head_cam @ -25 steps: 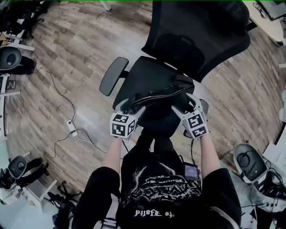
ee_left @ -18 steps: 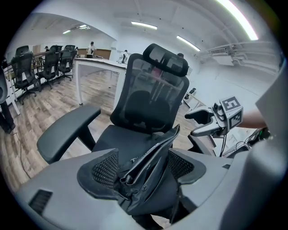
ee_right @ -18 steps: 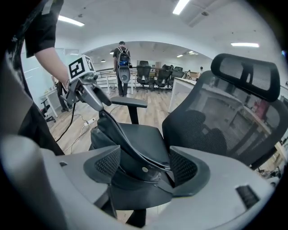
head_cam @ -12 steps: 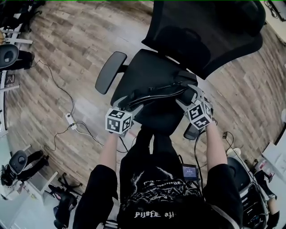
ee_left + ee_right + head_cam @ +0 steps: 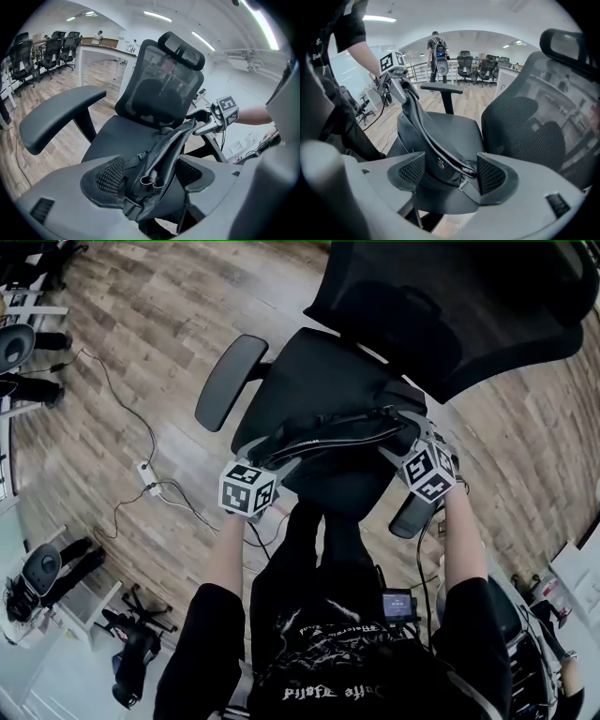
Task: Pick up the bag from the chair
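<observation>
**Bag clamped at both ends, over front edge of seat**

Left gripper (image 5: 270, 454) is closed on one end of the soft black zippered bag (image 5: 336, 433). A fabric fold and the zip pull are pinched between its mesh pads (image 5: 110, 176). Right gripper (image 5: 405, 435) is clamped on the opposite end.

A hold at each end stretches the limp bag level, presumably so it neither folds nor swings when raised.

The bag spans the front edge of the black padded chair seat (image 5: 314, 381), body sagging below its top seam. Cannot tell whether it is clear of the seat.

At the seat's left is a curved black armrest (image 5: 230, 381); behind the seat, a black mesh backrest (image 5: 450, 310).

Judgement: grasp secured; raising the bag clear is the step in hand.
</observation>
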